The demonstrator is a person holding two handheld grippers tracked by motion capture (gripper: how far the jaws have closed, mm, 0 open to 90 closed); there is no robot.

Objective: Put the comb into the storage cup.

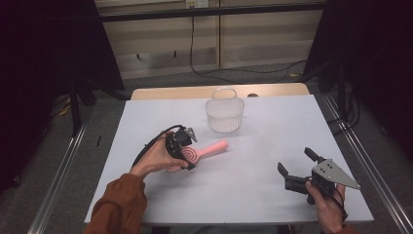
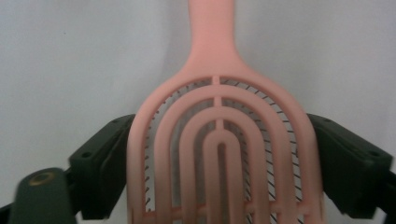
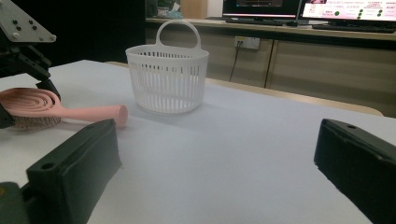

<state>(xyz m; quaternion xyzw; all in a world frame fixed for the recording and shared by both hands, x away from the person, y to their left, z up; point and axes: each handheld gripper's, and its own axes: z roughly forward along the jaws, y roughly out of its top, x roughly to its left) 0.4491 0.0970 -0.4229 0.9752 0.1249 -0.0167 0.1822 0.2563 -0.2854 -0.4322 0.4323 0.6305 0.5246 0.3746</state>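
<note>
While left gripper point(image 1: 187, 151) clamps brush point(image 2: 219, 154) | bristles visible (close view)

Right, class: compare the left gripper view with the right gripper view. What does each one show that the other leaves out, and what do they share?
The left gripper view alone gives the pink hairbrush close up: arched ribs, thin bristles beneath, and the left gripper with a black jaw against each side of the brush head. The right gripper view alone gives the white basket with its loop handle, the monitors behind, and the right gripper, jaws wide apart with nothing between. Both share the brush and the pale table on which it lies.
</note>
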